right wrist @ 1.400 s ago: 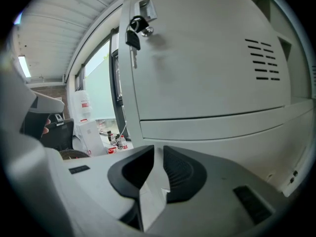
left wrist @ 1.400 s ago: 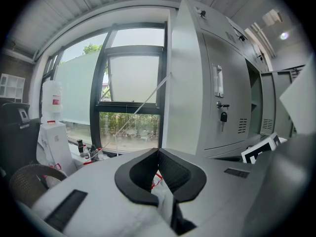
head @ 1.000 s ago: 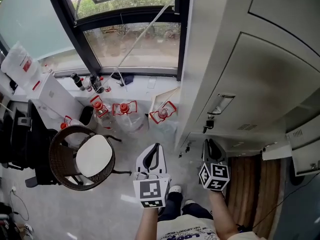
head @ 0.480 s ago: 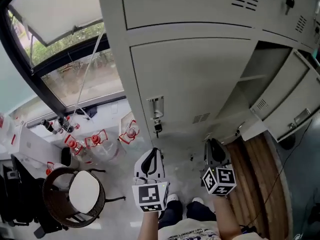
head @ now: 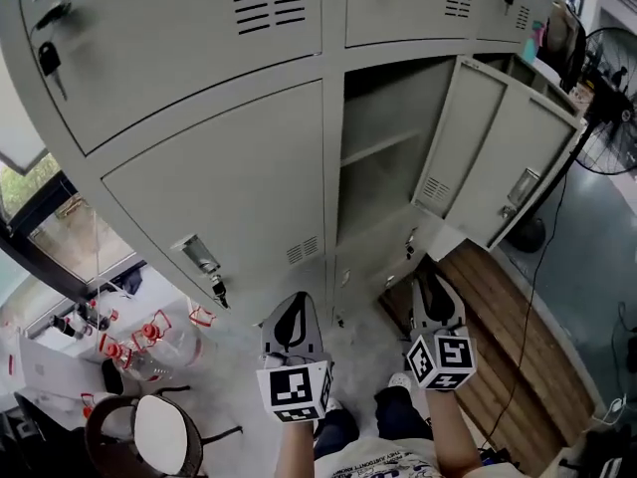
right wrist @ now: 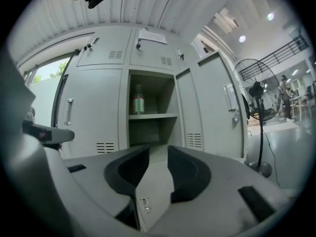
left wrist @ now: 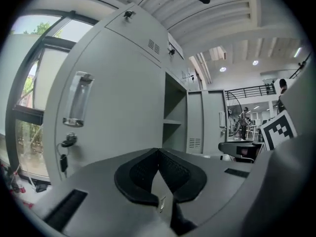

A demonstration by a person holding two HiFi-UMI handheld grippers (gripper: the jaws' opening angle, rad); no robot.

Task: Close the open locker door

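Note:
The grey locker bank fills the head view. One locker (head: 383, 147) stands open, its door (head: 498, 157) swung out to the right. In the right gripper view the open locker (right wrist: 150, 127) has a shelf with a bottle (right wrist: 138, 102) on it, and the door (right wrist: 210, 107) hangs at its right. My left gripper (head: 296, 307) is held low, well short of the lockers; its jaws (left wrist: 157, 152) are shut on nothing. My right gripper (head: 430, 289) is level with it below the open locker; its jaws (right wrist: 158, 149) are opening with nothing between them.
A standing fan (head: 609, 118) is to the right of the open door, with a cable running down the floor. Wooden boards (head: 508, 337) lie on the floor at the right. A round chair (head: 159, 436) and water bottles (head: 149, 352) are at the lower left by the window.
The head view has swung from the window and chair round to the lockers, bringing the open locker and its door into view. Both grippers stay low in the frame, side by side.

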